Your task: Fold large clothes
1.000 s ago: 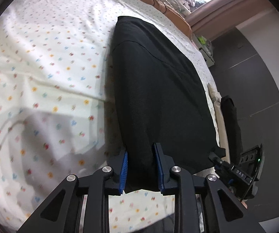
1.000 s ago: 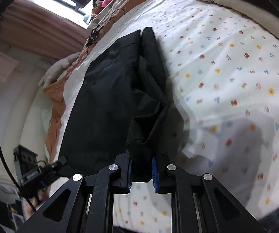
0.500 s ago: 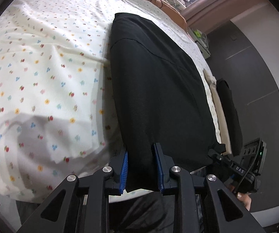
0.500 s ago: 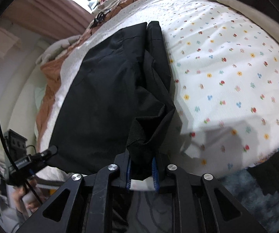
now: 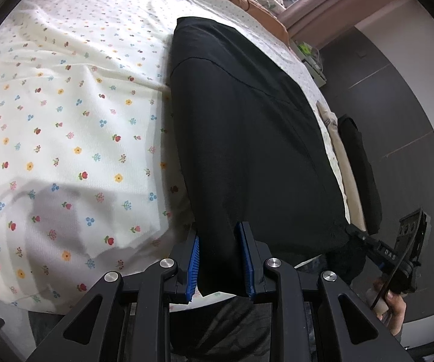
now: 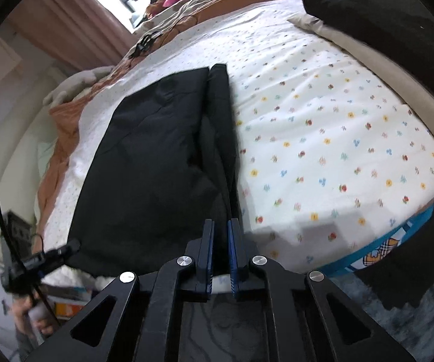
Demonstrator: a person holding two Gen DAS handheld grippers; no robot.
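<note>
A black garment (image 5: 247,135) lies lengthwise on the floral bed sheet (image 5: 66,120), folded into a long panel. My left gripper (image 5: 218,229) is shut on its near left corner, blue pads pressing the cloth from both sides. The right gripper (image 5: 351,229) holds the near right corner, with a person's hand (image 5: 395,301) behind it. In the right wrist view the garment (image 6: 156,166) runs down into my right gripper (image 6: 220,223). Its jaws are closing to a narrow gap with a thin fold of black cloth between the pads. The left gripper (image 6: 72,246) shows at the other corner.
The sheet (image 6: 322,135) spreads wide to either side of the garment. An orange blanket (image 6: 60,120), cables (image 6: 147,42) and piled clothes lie at the far end. A cream pillow and a dark folded item (image 5: 359,166) sit at the bed's side, by a dark wardrobe (image 5: 413,105).
Both grippers have drawn back toward the near bed edge with the garment. The thick bunch in the right jaws has thinned to a flat fold, and the pads stand closer.
</note>
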